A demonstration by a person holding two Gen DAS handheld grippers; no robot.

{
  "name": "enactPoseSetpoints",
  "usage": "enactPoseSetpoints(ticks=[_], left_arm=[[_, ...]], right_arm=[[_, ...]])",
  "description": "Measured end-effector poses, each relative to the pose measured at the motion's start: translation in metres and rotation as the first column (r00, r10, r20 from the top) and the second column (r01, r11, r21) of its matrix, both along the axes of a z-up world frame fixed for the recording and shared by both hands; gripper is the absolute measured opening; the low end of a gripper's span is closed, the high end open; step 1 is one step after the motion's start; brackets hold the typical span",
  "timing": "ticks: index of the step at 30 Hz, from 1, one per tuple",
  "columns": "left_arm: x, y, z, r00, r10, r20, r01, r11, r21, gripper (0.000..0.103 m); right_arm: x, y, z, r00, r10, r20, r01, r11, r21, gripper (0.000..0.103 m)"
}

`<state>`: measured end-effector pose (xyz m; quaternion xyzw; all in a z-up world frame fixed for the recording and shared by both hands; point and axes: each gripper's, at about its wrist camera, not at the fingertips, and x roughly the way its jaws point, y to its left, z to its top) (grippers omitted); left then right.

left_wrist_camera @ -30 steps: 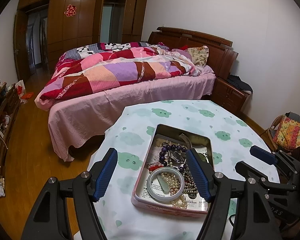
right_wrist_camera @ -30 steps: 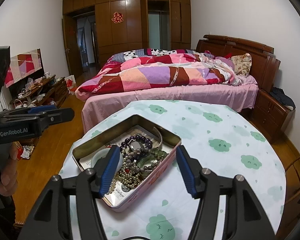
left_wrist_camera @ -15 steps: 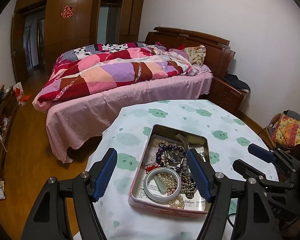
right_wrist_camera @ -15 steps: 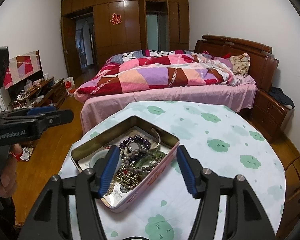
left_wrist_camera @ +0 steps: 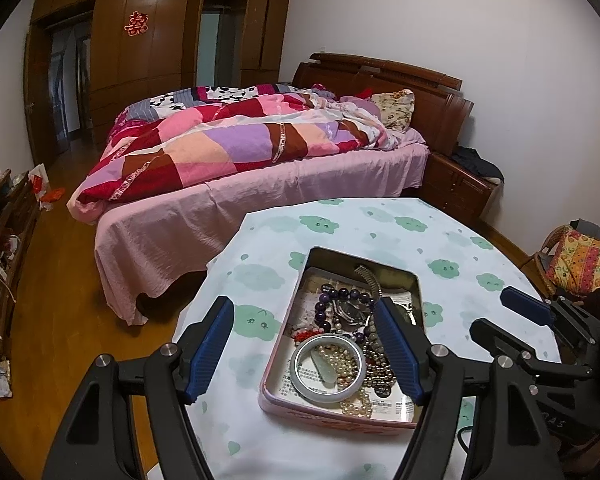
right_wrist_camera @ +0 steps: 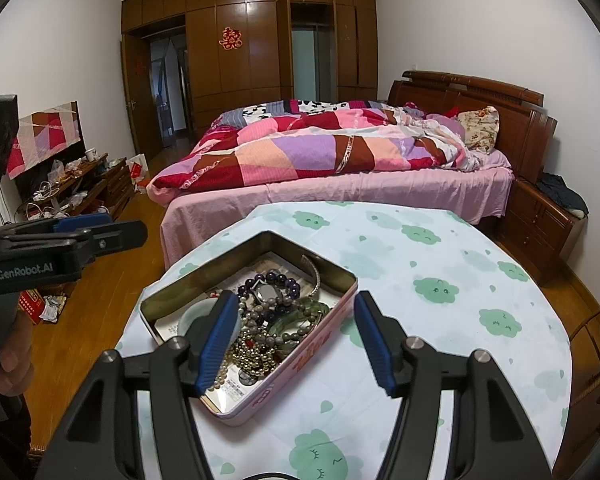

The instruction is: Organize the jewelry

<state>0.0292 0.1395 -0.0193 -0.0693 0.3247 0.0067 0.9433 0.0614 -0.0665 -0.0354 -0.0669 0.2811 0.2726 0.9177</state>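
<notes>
Left wrist view: left hand-held gripper (left_wrist_camera: 306,350) spread, nothing between pads, poised above near end of pink tin (left_wrist_camera: 332,414) on tabletop (left_wrist_camera: 380,224). Tin holds tangled jewelry: pale bangle (left_wrist_camera: 300,376), pearl strand (left_wrist_camera: 346,360), purple bead bracelet (left_wrist_camera: 332,294). Right wrist view: right hand-held gripper (right_wrist_camera: 296,340) spread, empty, over tin's near corner. Bed (left_wrist_camera: 228,184) behind tabletop.

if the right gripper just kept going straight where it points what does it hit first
Most likely the heap of beaded bracelets in the open pink tin. The right gripper hangs open and empty above it; depth is unclear.
</notes>
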Motion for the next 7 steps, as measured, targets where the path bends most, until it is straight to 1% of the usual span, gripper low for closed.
enactPoseSetpoints(ticks=[7], left_arm=[[0.0014, -0.0019, -0.0028, 1.000, 0.000, 0.003, 0.000, 1.000, 0.020, 0.073]], right_arm=[[0.0015, -0.0033, -0.0022, 1.000, -0.008, 0.000, 0.008, 1.000, 0.003, 0.065]])
